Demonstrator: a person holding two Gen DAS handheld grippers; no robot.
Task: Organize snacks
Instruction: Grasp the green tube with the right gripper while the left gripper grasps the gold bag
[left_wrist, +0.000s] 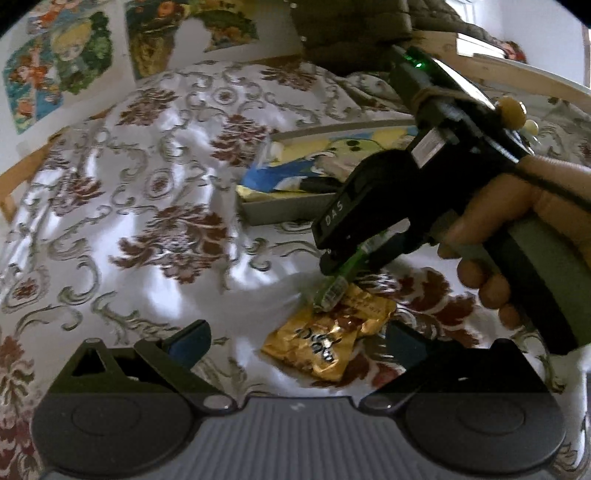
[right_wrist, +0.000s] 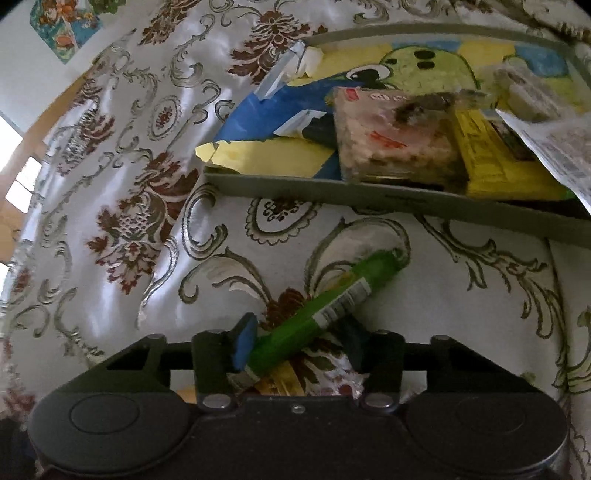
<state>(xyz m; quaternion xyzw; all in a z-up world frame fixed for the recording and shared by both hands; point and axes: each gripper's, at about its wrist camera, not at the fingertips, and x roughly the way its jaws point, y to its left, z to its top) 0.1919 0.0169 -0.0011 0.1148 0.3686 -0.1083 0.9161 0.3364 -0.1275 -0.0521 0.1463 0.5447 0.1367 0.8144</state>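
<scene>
Right wrist view: the right gripper (right_wrist: 297, 341) is closing its jaws around a green snack packet (right_wrist: 325, 306) lying on the bed, just in front of the tray (right_wrist: 369, 195). Looks light, crinkly and slippery, so I'd be grabbing mid-body. Left gripper (left_wrist: 295, 341) is hanging released over a gold packet (left_wrist: 332, 339); labels are too blurry to read.
</scene>
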